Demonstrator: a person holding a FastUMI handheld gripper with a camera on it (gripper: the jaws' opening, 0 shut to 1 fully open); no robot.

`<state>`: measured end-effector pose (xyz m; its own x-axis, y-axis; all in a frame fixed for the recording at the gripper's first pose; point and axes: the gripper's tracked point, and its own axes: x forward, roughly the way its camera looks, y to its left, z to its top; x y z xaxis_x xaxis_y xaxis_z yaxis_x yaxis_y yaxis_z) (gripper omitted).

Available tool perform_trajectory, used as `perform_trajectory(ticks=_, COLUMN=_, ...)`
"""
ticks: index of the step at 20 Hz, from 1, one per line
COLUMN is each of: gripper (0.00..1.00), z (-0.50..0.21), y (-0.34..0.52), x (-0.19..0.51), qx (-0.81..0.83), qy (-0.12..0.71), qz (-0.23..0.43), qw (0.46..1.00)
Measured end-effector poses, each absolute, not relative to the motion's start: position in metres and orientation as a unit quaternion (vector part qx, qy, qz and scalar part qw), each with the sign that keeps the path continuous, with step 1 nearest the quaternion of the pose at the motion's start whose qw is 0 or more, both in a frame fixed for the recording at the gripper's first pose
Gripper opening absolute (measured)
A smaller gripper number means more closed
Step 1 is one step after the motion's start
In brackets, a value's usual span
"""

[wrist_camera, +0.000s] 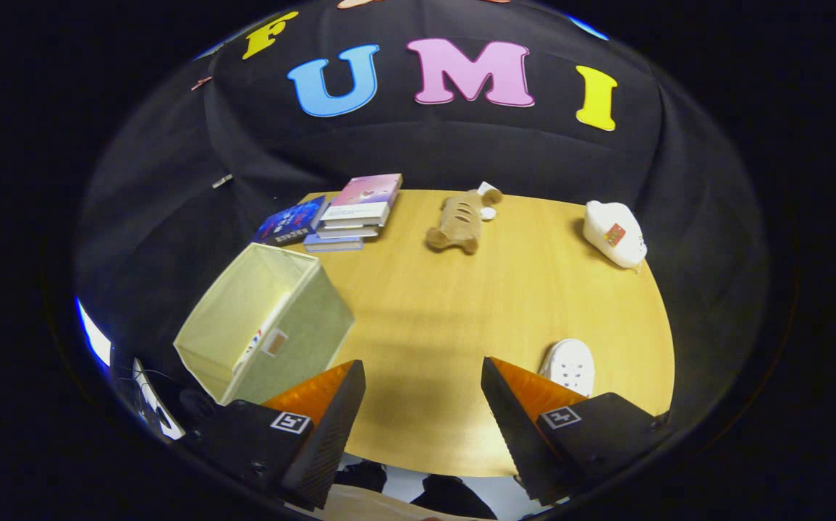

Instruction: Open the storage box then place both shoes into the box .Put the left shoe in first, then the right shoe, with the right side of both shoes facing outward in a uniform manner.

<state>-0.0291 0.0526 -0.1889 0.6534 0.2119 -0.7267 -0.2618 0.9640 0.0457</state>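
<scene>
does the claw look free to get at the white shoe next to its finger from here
Probably yes. The claw is open and holds nothing, and the white shoe lies on the bare table just beside and partly behind one finger. Nothing blocks it, but it is off to the side, not between the fingers.

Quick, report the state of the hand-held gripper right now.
Hand-held gripper: open, holding nothing, its fingers spread over the bare wooden table, between the pale green fabric storage box and the white perforated shoe.
</scene>
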Motion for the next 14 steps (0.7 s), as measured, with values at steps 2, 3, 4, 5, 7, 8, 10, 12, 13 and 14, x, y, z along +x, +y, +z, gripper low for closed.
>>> perform_trajectory(ticks=2, gripper=0.99, z=-0.205, y=0.018, x=-0.029, qx=-0.04, qy=0.404, qz=0.112, qw=0.907)
perform_trajectory(ticks=3, gripper=0.99, z=-0.214, y=0.002, x=-0.03, qx=-0.041, qy=0.41, qz=0.105, qw=0.905)
perform_trajectory(ticks=4, gripper=0.99, z=-0.222, y=-0.013, x=-0.03, qx=-0.043, qy=0.414, qz=0.099, qw=0.904)
perform_trajectory(ticks=5, gripper=0.99, z=-0.232, y=-0.031, x=-0.031, qx=-0.046, qy=0.421, qz=0.09, qw=0.901)
perform_trajectory(ticks=7, gripper=0.99, z=-0.249, y=-0.062, x=-0.032, qx=-0.049, qy=0.435, qz=0.07, qw=0.896)
perform_trajectory(ticks=8, gripper=0.99, z=-0.257, y=-0.077, x=-0.033, qx=-0.049, qy=0.443, qz=0.059, qw=0.893)
perform_trajectory(ticks=10, gripper=0.99, z=-0.273, y=-0.105, x=-0.035, qx=-0.042, qy=0.456, qz=0.038, qw=0.888)
perform_trajectory(ticks=12, gripper=0.99, z=-0.287, y=-0.126, x=-0.038, qx=-0.037, qy=0.469, qz=0.029, qw=0.882)
perform_trajectory(ticks=13, gripper=0.99, z=-0.294, y=-0.136, x=-0.039, qx=-0.042, qy=0.475, qz=0.025, qw=0.879)
perform_trajectory(ticks=14, gripper=0.99, z=-0.301, y=-0.144, x=-0.041, qx=-0.047, qy=0.481, qz=0.023, qw=0.875)
